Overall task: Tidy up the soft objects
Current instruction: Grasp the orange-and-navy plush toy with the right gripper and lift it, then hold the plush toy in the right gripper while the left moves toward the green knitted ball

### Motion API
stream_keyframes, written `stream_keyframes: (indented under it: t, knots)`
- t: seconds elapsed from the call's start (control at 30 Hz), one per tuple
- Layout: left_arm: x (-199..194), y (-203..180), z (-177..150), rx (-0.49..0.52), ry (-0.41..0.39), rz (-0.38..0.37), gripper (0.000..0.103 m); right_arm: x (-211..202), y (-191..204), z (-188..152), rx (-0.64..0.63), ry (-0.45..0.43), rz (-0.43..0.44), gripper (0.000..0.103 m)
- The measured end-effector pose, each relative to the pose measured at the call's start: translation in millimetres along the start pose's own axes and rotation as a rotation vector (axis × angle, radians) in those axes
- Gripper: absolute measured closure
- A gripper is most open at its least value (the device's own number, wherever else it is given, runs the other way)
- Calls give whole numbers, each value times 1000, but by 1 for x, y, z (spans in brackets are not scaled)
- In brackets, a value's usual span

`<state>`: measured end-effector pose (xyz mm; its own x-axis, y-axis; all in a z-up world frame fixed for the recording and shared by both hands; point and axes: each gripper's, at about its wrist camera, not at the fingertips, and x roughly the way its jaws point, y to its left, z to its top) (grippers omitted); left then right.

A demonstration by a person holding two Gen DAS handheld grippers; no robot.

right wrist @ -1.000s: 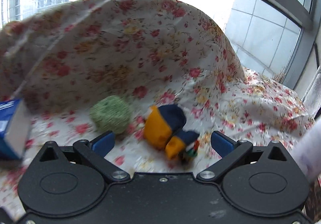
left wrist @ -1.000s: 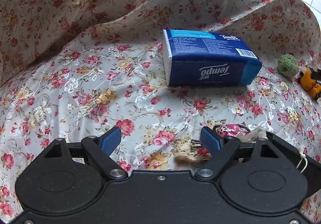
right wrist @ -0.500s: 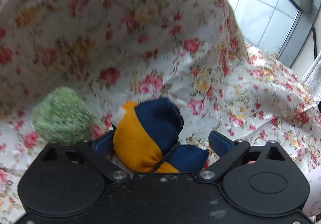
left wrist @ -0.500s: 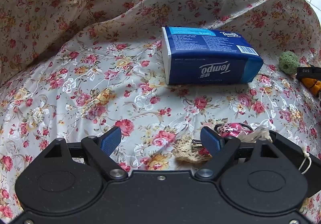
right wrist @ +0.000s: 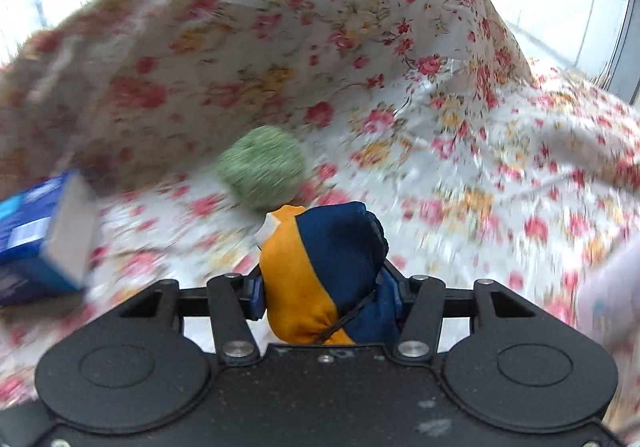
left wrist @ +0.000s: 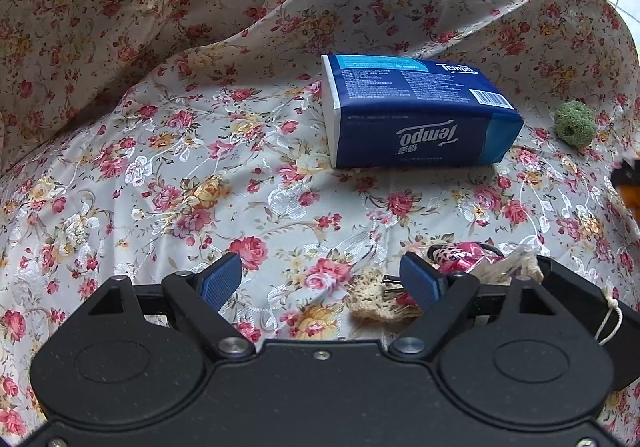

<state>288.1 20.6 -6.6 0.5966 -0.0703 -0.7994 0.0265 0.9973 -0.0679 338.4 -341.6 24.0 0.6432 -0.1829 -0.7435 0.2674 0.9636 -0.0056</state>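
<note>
My right tool (right wrist: 326, 293) is clenched on the orange-and-navy pouch (right wrist: 320, 267), pads pressed into both flanks low on its body, w/ the pouch lifted clear of the floral cloth (right wrist: 460, 119). The background is smeared w/ motion, so I can't tell how high it sits. The pouch bulges over the pads, which reads as light, soft, squashy fabric, prob. not slippery and nothing fragile. A grip across the fat middle seems right; the thin dark cord at its base looks too flimsy to hold by. Its long axis runs away from my camera, w/ the rounded navy end pointing forward and up and the gathered, corded end tucked toward my tool's base.

Beyond it lies the green fuzzy ball (right wrist: 262, 173) on the cloth, and the blue tissue pack (right wrist: 40, 235) is at far left, blurred.

My left tool (left wrist: 320, 281) is released, jaws spread wide w/ nothing between them, low over the cloth. The tissue pack (left wrist: 416, 119) sits ahead of it, long axis left-to-right, logo upside down to me, w/ the green ball (left wrist: 574, 123) off its right end near the cloth's raised right fold. A crochet scrap (left wrist: 374, 299) and a pink leopard-print item (left wrist: 460, 255) lie by my left tool's right finger.
</note>
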Motion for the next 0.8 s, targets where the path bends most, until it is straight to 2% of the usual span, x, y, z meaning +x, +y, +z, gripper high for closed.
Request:
stream_keyframes:
  t: [0.2,0.27,0.37,0.43,0.63,0.8]
  knots:
    - [1,-1,-2,7,-24,10,21,-57,0,-28,144,26,110,50]
    - [1,-1,-4,16,-33,14,21,-72,7,-38,126,-5,136,50]
    - [-1,-1,-10,33,-47,23,21,-81,23,-47,29,-40,93,50]
    - [-2,-1,-13,44,-52,25,21,-84,28,-48,17,-38,90,49]
    - [-9,-13,-7,78,-81,91,21,-84,26,-42,80,47,190,49]
    - [-24,-42,25,151,-104,128,21,-83,30,-49,96,116,186,50]
